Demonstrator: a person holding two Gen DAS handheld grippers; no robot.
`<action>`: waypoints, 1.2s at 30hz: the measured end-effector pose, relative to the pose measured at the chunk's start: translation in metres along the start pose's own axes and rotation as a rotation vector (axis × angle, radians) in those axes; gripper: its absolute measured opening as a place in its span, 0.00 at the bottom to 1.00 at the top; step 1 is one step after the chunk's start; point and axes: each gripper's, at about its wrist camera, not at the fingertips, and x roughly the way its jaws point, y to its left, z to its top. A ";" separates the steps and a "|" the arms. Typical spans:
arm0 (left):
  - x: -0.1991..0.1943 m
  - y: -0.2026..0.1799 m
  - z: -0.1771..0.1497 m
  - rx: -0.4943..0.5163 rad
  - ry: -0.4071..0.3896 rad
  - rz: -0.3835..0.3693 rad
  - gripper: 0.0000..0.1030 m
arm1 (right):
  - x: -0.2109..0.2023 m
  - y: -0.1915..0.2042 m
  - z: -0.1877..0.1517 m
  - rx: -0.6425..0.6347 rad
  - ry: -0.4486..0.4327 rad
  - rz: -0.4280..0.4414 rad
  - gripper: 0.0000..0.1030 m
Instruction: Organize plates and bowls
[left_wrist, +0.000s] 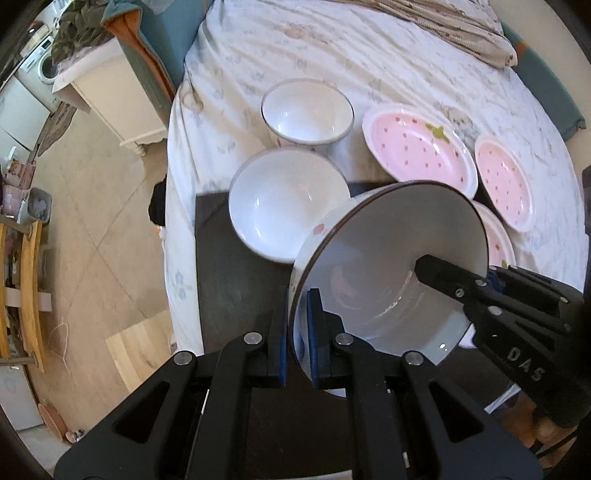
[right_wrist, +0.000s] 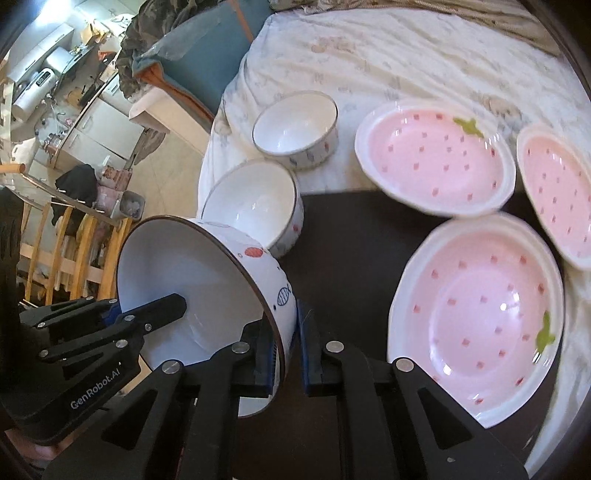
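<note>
A: What are the two tools gripping?

B: Both have the same white ceramic bowl with a dark rim and small painted shapes on its outside (left_wrist: 388, 266). The left gripper (left_wrist: 297, 343) has its blue-padded fingers (left_wrist: 314, 332) clamped on the bowl's wall at the near side of the rim, one pad inside, one outside. The right gripper (right_wrist: 284, 347) is clamped the same way on the opposite side of the rim.

A: And where is the bowl?

B: Held tilted, mouth turned sideways, above a dark flat mat (left_wrist: 236, 288) that lies on a bed covered by a pale printed sheet (left_wrist: 332, 44). It looks lifted clear of the mat, though I can't tell that for sure.

A: What else is there?

B: Two more white bowls stand upright beyond it: a nearer white bowl (left_wrist: 288, 203) at the mat's far edge, and a farther white bowl with a thin dark rim (left_wrist: 306, 110) on the sheet just behind.

A: Plates?

B: Three pink strawberry-patterned plates with white rims. The nearest plate (right_wrist: 476, 310) rests mostly on the mat, a second plate (right_wrist: 436, 155) sits beyond it at the mat's far edge, and a third plate (right_wrist: 557, 192) lies to the right, beside both.

A: Anything off the bed?

B: A tiled floor (left_wrist: 103, 236) and a white cabinet (left_wrist: 118, 99) to the left.
</note>
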 end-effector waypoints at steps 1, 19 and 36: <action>-0.001 0.001 0.006 -0.005 -0.003 -0.003 0.06 | -0.002 -0.001 0.006 0.003 -0.006 0.005 0.11; 0.046 0.016 0.071 -0.060 0.016 0.040 0.06 | 0.047 -0.005 0.088 0.015 -0.012 -0.004 0.11; 0.072 0.044 0.079 -0.133 0.060 0.009 0.06 | 0.091 -0.014 0.093 0.102 0.086 0.049 0.11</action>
